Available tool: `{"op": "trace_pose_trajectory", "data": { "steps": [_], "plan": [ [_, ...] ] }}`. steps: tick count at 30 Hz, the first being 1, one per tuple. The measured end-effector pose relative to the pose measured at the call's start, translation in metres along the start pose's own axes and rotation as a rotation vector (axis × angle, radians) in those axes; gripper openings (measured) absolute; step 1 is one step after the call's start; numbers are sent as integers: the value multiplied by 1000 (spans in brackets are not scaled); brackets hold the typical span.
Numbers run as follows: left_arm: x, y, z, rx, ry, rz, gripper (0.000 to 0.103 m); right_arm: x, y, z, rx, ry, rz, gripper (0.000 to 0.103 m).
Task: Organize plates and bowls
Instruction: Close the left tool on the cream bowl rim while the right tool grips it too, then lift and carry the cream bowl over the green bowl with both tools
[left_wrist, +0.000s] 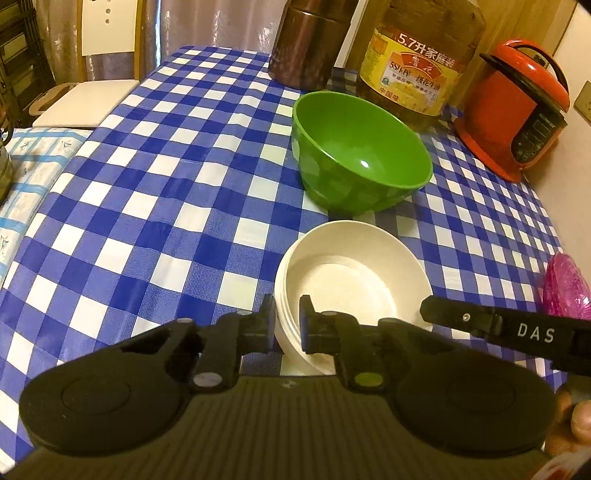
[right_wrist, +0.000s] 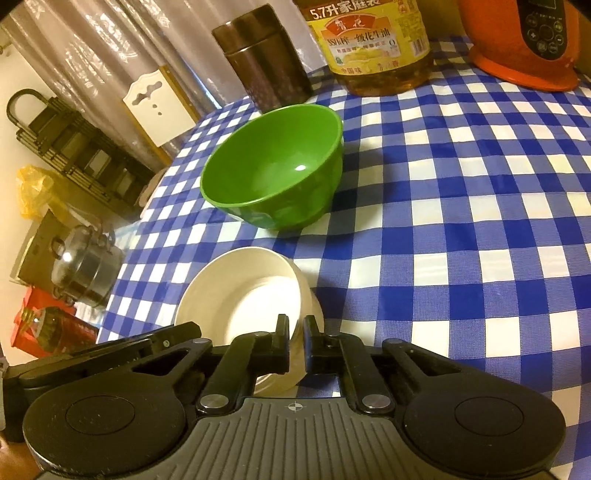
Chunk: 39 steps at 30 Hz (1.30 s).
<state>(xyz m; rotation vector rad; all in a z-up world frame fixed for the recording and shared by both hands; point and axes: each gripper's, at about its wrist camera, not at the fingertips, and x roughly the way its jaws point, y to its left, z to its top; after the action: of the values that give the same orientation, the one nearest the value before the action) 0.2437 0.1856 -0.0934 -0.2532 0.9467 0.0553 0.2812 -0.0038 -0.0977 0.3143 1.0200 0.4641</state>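
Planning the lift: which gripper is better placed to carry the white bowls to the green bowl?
Right, probably. Both the right gripper and left gripper clamp the white bowls' rim, but the green bowl sits straight ahead of the right one only.

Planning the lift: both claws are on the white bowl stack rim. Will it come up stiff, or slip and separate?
The white bowl stack probably lifts stiff: hard, thin rims. The left claw and right claw pinch opposite sides, so tipping seems unlikely. The smooth, glossy walls may slip. Whether the lower bowls come up too is unclear.
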Motion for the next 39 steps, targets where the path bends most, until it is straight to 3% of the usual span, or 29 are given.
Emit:
{"op": "trace_pose_trajectory", "data": {
  "steps": [23,39],
  "plan": [
    [-67,-32,25,23,-101,-32,12,-70,19,13,-14,-90,18,7],
    [-56,-50,81,14,-142,-80,12,-78,14,67,-28,-147,-2,7]
  ]
}}
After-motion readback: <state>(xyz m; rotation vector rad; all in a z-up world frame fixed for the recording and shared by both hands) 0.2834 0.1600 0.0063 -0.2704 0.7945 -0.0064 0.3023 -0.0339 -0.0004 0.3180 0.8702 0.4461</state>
